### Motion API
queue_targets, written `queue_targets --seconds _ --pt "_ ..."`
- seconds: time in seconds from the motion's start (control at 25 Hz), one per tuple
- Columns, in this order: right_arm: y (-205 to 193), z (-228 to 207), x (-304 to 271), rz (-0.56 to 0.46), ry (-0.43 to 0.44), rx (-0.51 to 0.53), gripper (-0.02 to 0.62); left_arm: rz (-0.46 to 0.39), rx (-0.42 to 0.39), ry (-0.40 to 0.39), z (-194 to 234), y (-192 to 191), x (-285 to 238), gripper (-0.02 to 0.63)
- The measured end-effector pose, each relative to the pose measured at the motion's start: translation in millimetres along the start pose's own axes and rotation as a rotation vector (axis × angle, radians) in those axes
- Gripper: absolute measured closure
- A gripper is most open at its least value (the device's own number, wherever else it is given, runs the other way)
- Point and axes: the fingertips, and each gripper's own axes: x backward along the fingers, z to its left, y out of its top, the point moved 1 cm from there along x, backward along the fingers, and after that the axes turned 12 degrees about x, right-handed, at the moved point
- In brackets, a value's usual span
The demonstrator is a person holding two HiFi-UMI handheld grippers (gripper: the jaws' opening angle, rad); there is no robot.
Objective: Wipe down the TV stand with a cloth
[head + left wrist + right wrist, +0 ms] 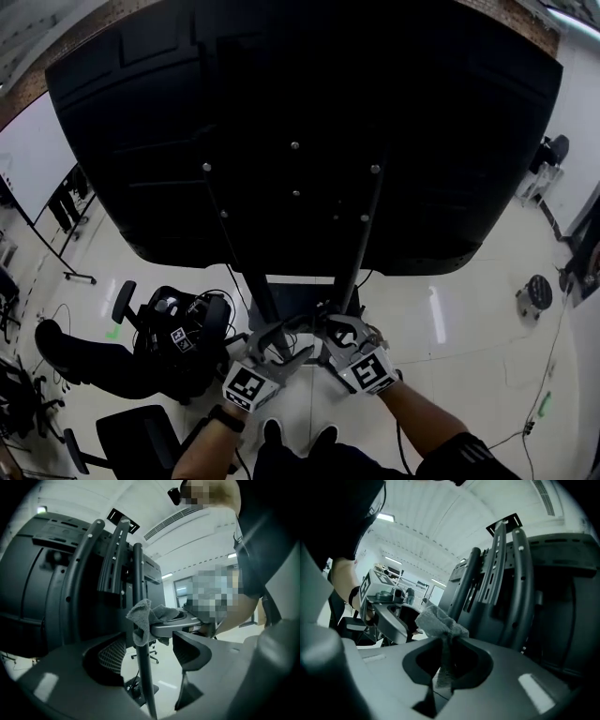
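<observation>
Two claws: right claw [449, 641] tight on the grey cloth [433, 620], left claw [152, 651] apart around the stand pole [139, 588].

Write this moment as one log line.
right gripper: shut on cloth | cloth: against stand pole | left gripper: open, straddling stand pole

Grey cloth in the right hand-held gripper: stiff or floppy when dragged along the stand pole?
Probably floppy: the cloth bunches and droops past the shut right hand-held gripper. Looks light, likely to fold around the pole rather than slide flat.
</observation>
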Motion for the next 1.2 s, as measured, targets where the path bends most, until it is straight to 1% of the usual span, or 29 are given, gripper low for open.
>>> queue_targets --seconds 0.16,0.28,0.36,0.52,0.64,0.84,0.92,1.04,1.12,1.2 --pt "44 -27 18 -0.022 -0.055 0.029 0.558 -0.055 -0.065 -0.040 -17 43 -4 0.270" --pt "65 -44 24 -0.076 -0.102 0.018 0.558 -0.081 -0.106 -0.083 -28 69 -4 0.270" --pt "85 -56 30 -0.088 -0.136 0.011 0.557 -0.092 -0.124 -0.106 -32 85 -2 0.270" --pt "135 -86 44 -0.095 -0.195 0.059 0.557 -0.134 -0.173 -0.140 -39 126 4 0.270" --pt "154 -113 53 -0.069 -0.246 0.123 0.557 -0.169 -0.216 -0.152 -43 158 4 0.275" --pt "188 -160 67 -0.058 -0.324 0.140 0.557 -0.215 -0.284 -0.224 -59 207 3 0.275" --pt "204 -177 73 -0.054 -0.344 0.164 0.557 -0.235 -0.315 -0.236 -64 221 1 0.275" --pt "227 -198 75 -0.042 -0.357 0.210 0.557 -0.248 -0.330 -0.245 -69 245 -3 0.275" --pt "240 -212 75 -0.034 -0.359 0.250 0.557 -0.249 -0.338 -0.236 -70 261 -9 0.275" --pt "247 -227 72 -0.020 -0.356 0.295 0.557 -0.250 -0.368 -0.218 -71 275 -16 0.275"
